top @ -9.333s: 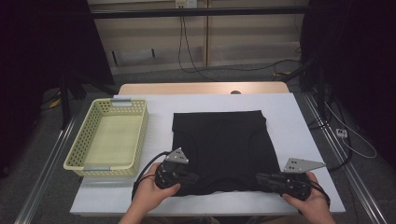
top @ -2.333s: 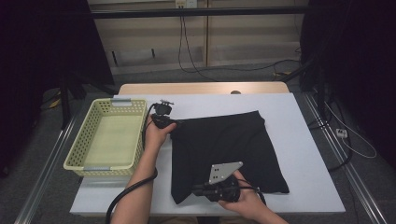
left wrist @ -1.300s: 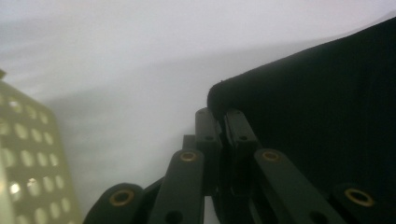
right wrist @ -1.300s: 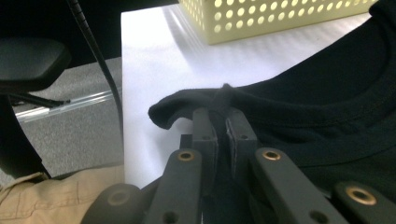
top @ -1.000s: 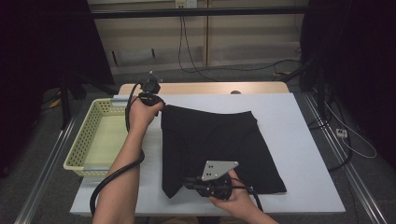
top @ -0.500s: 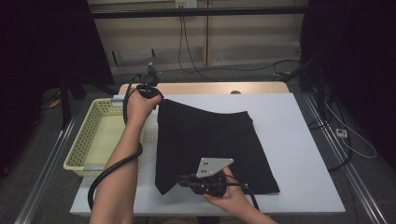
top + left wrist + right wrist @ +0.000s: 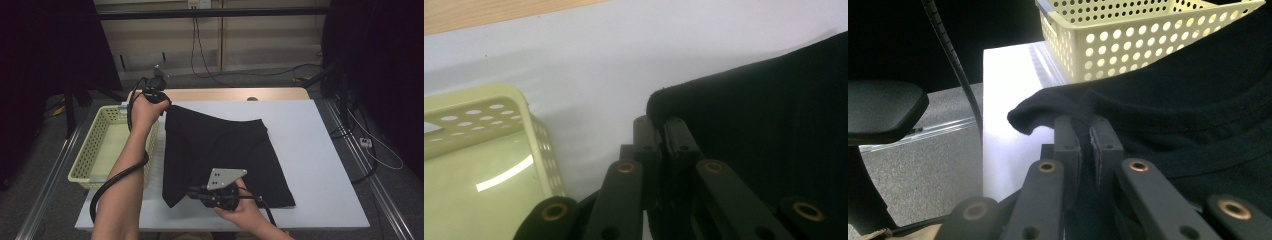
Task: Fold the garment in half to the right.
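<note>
A black folded garment [image 7: 220, 150] lies on the white table [image 7: 320, 150], turned a little askew. My left gripper [image 7: 164, 102] is at the garment's far left corner, by the basket's far end, and is shut on that corner [image 7: 664, 107]. My right gripper [image 7: 191, 192] points left at the near left part of the garment. It is shut on the garment's edge [image 7: 1083, 107], which bulges up in a small fold over the jaws. The grey plate [image 7: 225, 177] sits on top of the right gripper.
A pale yellow perforated basket [image 7: 85, 160] stands empty at the table's left edge, close beside the garment [image 7: 1128, 45]. A wooden strip [image 7: 225, 94] runs along the table's far side. Cables trail on the floor beyond and to the right.
Since the oldest frame the left gripper has gone from the near edge to the far left corner. The garment has been dragged left and skewed. Almost nothing has moved in the last half second.
</note>
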Demonstrator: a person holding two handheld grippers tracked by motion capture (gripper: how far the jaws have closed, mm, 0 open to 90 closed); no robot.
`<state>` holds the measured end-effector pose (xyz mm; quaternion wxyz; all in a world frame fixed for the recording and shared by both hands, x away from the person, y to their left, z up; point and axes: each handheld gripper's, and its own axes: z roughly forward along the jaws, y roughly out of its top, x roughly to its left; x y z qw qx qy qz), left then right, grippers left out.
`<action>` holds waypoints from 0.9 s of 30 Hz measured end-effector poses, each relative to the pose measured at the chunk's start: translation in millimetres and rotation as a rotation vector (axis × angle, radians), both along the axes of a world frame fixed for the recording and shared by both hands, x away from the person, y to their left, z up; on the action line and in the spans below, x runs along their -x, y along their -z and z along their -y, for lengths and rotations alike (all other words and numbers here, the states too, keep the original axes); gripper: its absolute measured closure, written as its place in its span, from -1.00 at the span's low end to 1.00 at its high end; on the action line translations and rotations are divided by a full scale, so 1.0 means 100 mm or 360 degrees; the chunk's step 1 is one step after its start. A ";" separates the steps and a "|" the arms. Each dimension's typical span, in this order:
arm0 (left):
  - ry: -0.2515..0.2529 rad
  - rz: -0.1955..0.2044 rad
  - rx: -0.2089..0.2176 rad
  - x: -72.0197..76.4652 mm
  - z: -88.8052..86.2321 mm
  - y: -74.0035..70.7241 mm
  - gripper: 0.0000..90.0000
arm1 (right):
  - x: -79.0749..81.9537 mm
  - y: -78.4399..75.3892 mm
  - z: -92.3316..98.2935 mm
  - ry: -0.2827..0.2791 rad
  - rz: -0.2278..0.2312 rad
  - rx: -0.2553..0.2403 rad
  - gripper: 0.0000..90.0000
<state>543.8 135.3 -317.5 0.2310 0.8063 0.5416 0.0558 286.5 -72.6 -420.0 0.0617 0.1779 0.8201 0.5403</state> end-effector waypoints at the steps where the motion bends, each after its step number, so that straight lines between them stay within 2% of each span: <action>1: -0.0003 -0.0003 0.0009 0.00 -0.01 0.00 0.92 | 0.00 0.01 -0.02 0.0004 -0.0009 -0.0004 0.89; 9: 0.0003 -0.0038 0.0038 -0.02 -0.11 -0.04 0.92 | -0.01 0.01 -0.10 0.0000 0.0023 0.0010 0.89; 13: -0.0012 -0.0031 0.0029 -0.02 -0.13 -0.07 0.92 | -0.02 0.02 -0.14 -0.0012 -0.0001 -0.0019 0.89; 16: -0.0006 -0.0046 0.0026 -0.03 -0.16 -0.10 0.92 | -0.03 0.02 -0.15 -0.0013 0.0003 -0.0021 0.89; 27: -0.0019 -0.0040 -0.0002 -0.08 -0.22 -0.15 0.92 | -0.07 -0.01 -0.25 -0.0010 0.0000 -0.0058 0.89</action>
